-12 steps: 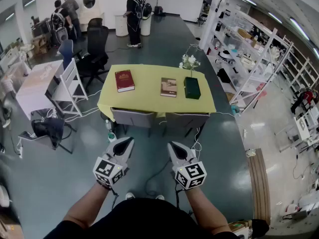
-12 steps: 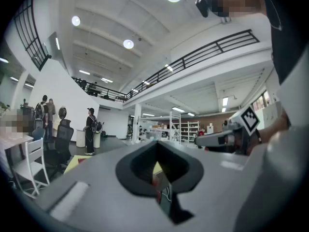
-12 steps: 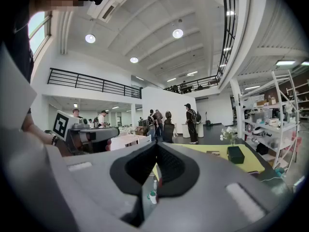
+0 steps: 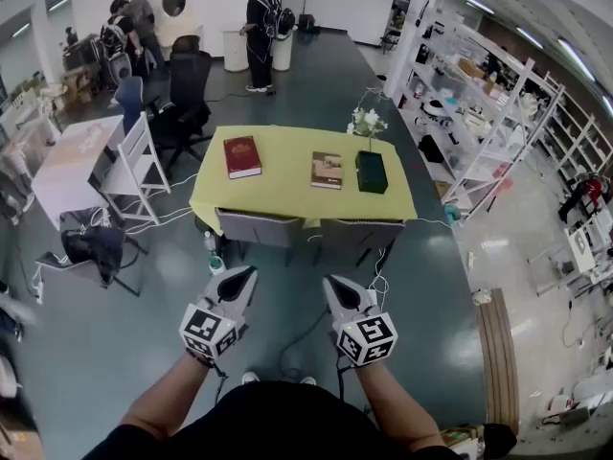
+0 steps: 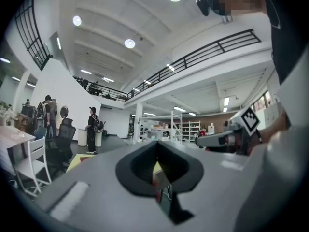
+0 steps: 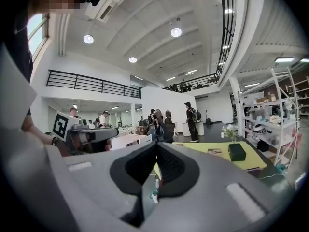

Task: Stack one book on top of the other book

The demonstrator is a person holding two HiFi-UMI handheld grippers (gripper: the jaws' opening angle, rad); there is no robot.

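Hardly anything has moved. Left gripper (image 4: 251,270) and right gripper (image 4: 328,280) are closed, empty, well apart from the table (image 4: 287,199), where red book (image 4: 242,156) and brown book (image 4: 327,170) lie apart. Approach step; next, probably walk closer and open jaws.

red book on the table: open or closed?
Closed: the red book lies flat, cover up, on the yellow table, apart from the brown book.

Am seeing red book (image 4: 241,155) and brown book (image 4: 327,170) too small for reading covers. My left gripper (image 5: 155,143) is blurring near its own lens, covering most of table (image 5: 76,161). My forearms (image 4: 168,401) are running off head view's bottom edge.
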